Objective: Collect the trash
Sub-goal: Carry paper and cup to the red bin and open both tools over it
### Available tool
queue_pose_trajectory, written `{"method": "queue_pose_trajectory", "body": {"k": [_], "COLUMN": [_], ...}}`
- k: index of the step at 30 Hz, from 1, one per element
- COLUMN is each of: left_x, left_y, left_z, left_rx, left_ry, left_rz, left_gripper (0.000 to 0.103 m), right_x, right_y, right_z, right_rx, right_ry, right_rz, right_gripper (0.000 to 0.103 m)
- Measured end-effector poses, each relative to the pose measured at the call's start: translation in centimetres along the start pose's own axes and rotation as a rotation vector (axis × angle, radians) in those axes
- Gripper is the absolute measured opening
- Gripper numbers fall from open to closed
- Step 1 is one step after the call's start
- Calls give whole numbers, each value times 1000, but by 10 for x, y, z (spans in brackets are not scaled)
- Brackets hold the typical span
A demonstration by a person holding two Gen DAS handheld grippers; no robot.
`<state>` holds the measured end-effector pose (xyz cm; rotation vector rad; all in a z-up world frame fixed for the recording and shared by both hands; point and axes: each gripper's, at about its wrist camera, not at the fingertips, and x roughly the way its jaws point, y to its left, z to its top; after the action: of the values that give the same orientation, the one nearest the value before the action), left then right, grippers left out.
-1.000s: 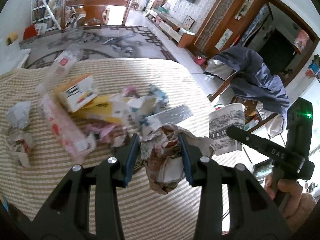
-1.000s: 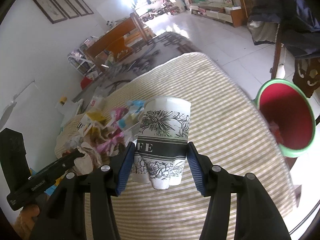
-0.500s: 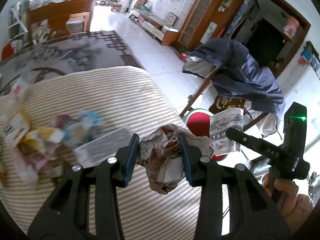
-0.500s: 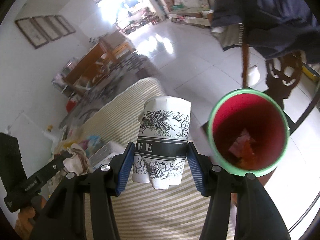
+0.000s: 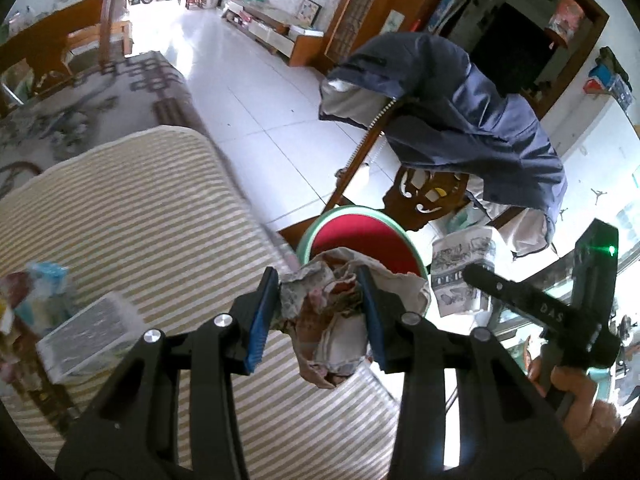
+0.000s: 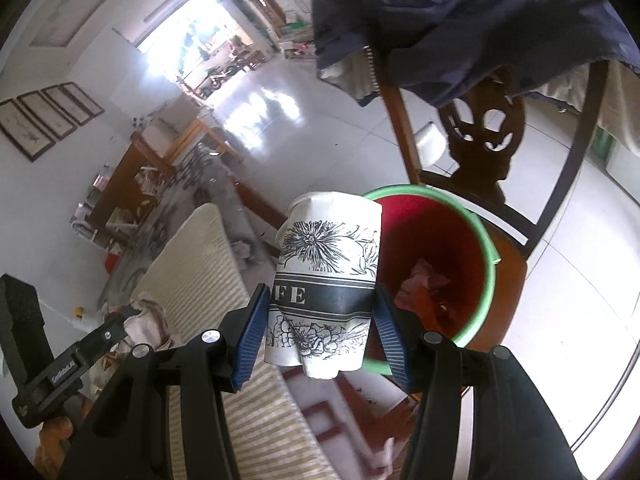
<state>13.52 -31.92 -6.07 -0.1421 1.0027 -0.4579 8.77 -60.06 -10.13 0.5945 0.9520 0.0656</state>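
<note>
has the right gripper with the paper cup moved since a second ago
Yes. The right gripper, shut on the paper cup, has swung off the striped table toward the red bucket, which now sits just behind the cup.

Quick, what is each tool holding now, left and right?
Left tool: closed on the crumpled paper wad.
Right tool: closed on the paper cup.

Left gripper (image 5: 318,316): your blue-padded fingers (image 5: 262,316) are pitched forward and downward, clamped on a crumpled paper wad (image 5: 326,320). Right gripper (image 6: 320,326): angled down likewise, fingers (image 6: 252,334) pressed against both sides of a dented printed paper cup (image 6: 326,280), held upright. Your right hand (image 5: 576,400) wraps the handle at the lower right of the left view.
</note>
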Motion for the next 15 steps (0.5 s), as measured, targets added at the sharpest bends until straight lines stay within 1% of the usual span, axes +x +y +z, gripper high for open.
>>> {"method": "queue_pose_trajectory", "body": {"k": [6,7,8,10,11,12,15], "left_x": [42,46,52,59,61,62,62], "left_y": [-28,-33,-41,-52,-56,-59,-63], "left_z": [19,22,25,30,31,32,33], "left_rx": [-2,7,27,51,60,66,85], "left_ry": [49,51,53,49,41,35,40], "left_rz": [-43,-43,-41,-52,-54,-54,-65], "left_gripper": [39,41,44,66,70,72,73], "right_x": [5,5,6,9,10,10,8], "right_y": [-23,-23,-24,-27,-28,-30,-32], "right_z": [7,7,9,12,13,14,16], "right_rx": [26,28,28,31,37,48,48], "right_ry": [17,19,20,25,24,15,6], "right_rz": [-16,-15,-11,-6,-9,-10,-16], "right_gripper": [52,52,52,55,60,69,70]}}
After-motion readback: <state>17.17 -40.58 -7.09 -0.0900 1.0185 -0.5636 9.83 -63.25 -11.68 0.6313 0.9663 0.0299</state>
